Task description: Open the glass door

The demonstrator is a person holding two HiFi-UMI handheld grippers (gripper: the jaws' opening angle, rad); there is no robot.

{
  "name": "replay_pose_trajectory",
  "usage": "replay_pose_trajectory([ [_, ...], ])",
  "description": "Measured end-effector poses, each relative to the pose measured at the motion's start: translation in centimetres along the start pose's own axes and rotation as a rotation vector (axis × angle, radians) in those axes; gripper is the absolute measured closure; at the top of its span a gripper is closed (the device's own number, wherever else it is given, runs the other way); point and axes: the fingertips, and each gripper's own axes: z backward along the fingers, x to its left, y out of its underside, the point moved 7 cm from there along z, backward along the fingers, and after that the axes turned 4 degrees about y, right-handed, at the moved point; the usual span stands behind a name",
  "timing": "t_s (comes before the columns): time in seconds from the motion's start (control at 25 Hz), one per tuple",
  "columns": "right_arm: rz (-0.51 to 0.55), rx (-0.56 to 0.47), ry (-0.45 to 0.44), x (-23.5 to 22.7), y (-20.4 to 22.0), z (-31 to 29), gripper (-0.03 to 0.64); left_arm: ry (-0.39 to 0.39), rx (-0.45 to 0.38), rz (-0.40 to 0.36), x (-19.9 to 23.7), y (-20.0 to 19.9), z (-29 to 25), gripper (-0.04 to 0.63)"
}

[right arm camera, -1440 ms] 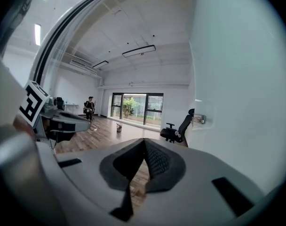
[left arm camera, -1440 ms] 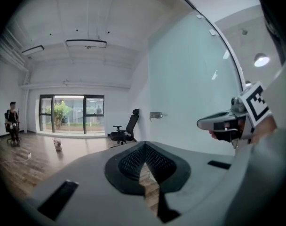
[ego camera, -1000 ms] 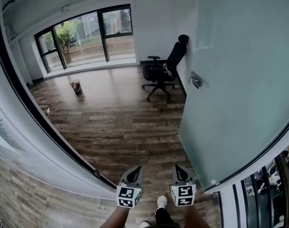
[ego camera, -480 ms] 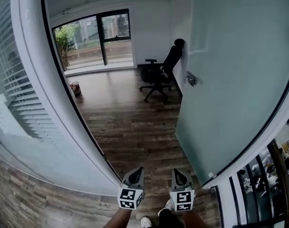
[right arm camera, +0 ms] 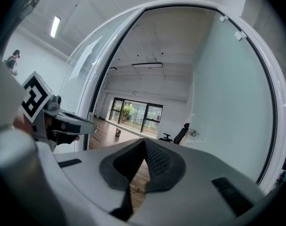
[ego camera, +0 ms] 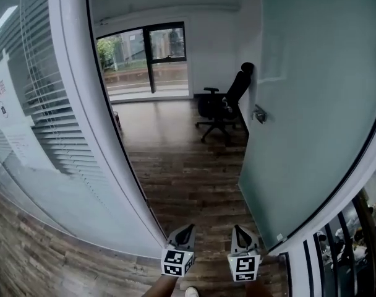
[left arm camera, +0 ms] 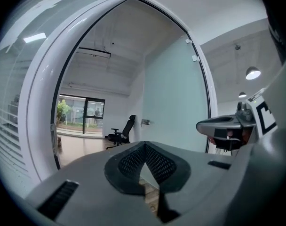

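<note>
My head camera looks steeply down onto my left tongs (ego camera: 188, 228) and right tongs (ego camera: 237, 229), close below. Each tongs camera looks roughly level along its own jaws. All three share the frosted glass door (ego camera: 311, 104) and black office chair (ego camera: 228, 104).

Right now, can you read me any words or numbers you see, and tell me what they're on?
Notice on the glass wall: red print, too blurred to read.
Left gripper and right gripper markers: black-and-white squares, no words.
Nothing else shows text.
</note>
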Motion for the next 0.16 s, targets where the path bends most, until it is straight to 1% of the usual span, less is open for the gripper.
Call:
replay_pose_trajectory([
  [0.16,-0.008,0.019,-0.005,-1.6,0.9,1.6,0.601,-0.024,-0.018,-0.012,-1.9,-0.5,1.0,0.597],
])
